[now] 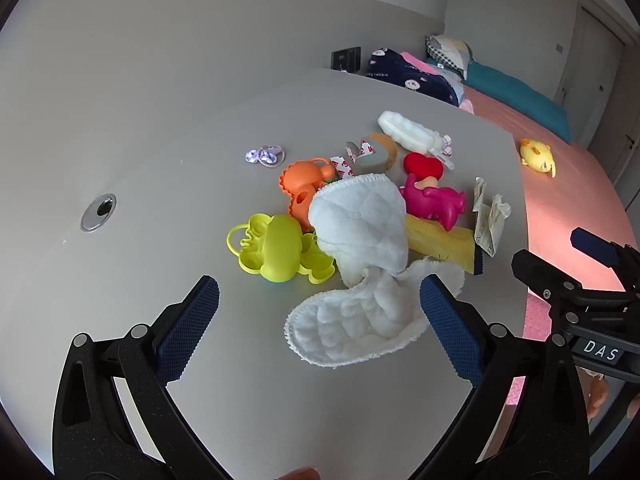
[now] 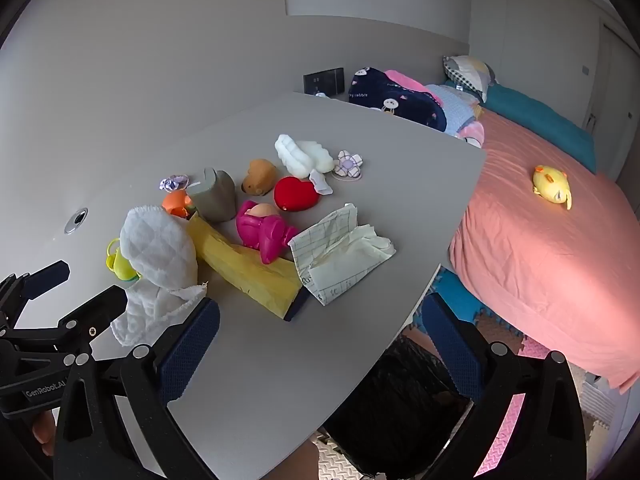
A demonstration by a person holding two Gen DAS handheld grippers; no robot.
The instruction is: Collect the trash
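So far nothing looks collected. Both tools hover over the near edge of the grey table (image 2: 280,360) with nothing in them: the left gripper (image 1: 320,312) has its jaws wide apart above the white cloth (image 1: 360,320), and the right gripper (image 2: 320,344) is just as wide, straddling the table edge. The likely trash, a crumpled paper (image 2: 340,248) with a tissue in it, lies at the right of the pile, just beside the yellow block (image 2: 244,268) and the pink toy (image 2: 260,232). A black bag (image 2: 396,400), probably the bin, sits on the floor below the table edge. Judging by this, every step remains: pick out the paper, carry it, drop it in the bag.
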